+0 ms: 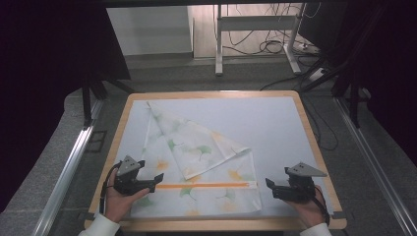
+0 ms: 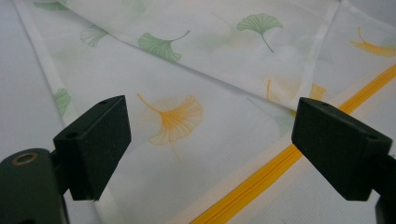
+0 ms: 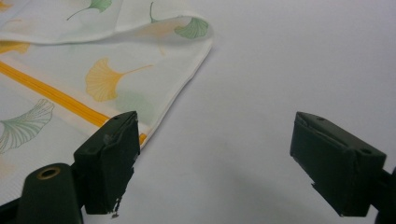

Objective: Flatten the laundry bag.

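A white cloth (image 1: pixel 196 162) printed with green and orange ginkgo leaves lies partly folded on the table, an orange stripe (image 1: pixel 206 185) running across its near part. My left gripper (image 1: pixel 156 182) is open and hovers over the cloth's near left part; its jaws frame an orange leaf (image 2: pixel 175 119) and the orange stripe (image 2: pixel 261 179). My right gripper (image 1: pixel 269 187) is open just right of the cloth's right edge (image 3: pixel 180 91), over bare white table. The cloth's folded corner (image 3: pixel 194 25) lies ahead of the right gripper's left jaw.
A white mat (image 1: pixel 265 123) covers the wood-rimmed table (image 1: pixel 314 147). Its right half and far part are bare. Beyond the table stand a metal desk frame (image 1: pixel 219 44) and loose cables (image 1: pixel 275 46) on the floor. Rails (image 1: pixel 69 167) run along both sides.
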The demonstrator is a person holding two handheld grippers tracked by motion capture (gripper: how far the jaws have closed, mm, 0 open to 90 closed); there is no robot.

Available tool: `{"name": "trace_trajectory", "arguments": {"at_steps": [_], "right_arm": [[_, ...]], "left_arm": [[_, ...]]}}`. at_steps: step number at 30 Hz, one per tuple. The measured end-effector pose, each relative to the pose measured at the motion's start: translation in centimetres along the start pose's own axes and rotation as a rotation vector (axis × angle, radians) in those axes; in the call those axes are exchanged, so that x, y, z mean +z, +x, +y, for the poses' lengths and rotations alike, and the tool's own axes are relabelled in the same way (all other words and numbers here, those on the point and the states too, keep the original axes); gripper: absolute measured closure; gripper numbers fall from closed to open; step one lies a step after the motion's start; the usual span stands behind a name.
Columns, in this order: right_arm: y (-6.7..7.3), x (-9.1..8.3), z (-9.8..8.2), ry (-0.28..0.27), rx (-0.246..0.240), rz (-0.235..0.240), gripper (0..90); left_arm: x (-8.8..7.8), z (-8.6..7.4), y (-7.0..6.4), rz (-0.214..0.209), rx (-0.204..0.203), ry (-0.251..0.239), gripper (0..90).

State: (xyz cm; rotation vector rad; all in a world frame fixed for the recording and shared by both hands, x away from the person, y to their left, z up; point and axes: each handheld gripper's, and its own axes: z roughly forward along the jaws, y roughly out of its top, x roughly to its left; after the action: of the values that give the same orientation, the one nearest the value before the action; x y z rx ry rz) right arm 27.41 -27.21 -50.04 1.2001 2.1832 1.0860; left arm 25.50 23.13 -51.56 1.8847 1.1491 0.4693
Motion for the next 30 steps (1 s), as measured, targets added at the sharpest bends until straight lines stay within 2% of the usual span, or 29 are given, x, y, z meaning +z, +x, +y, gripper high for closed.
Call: {"name": "trace_trajectory", "arguments": {"at_steps": [5, 7, 13, 17, 23, 24, 30], "right_arm": [[0.04, -0.08, 0.06, -0.010, -0.009, 0.004, 18.1], [-0.01, -0.11, 0.07, -0.014, -0.003, 0.004, 18.1], [-0.09, -0.06, 0.04, -0.007, 0.002, 0.000, 18.2], [-0.07, -0.16, 0.11, -0.009, 0.000, 0.011, 18.9], [0.02, -0.02, 0.19, -0.006, -0.002, 0.024, 19.2], [0.10, 0.01, 0.27, -0.008, 0.013, 0.031, 20.0], [0.32, -0.22, 0.78, -0.024, 0.003, 0.041, 21.8]], "left_arm": [[0.34, -0.06, -0.07, 0.002, 0.006, 0.020, 12.6], [0.47, -0.14, -0.14, -0.010, 0.008, 0.033, 12.7], [0.17, -0.21, -0.14, -0.012, 0.001, 0.027, 13.0], [0.03, -0.51, -0.22, -0.007, 0.014, 0.040, 13.3], [-0.07, -0.70, -0.16, -0.002, 0.010, 0.039, 13.3], [-0.09, -0.67, -0.18, -0.008, 0.017, 0.038, 15.4], [-0.10, -0.67, -0.47, -0.006, 0.035, 0.035, 15.6]]}}
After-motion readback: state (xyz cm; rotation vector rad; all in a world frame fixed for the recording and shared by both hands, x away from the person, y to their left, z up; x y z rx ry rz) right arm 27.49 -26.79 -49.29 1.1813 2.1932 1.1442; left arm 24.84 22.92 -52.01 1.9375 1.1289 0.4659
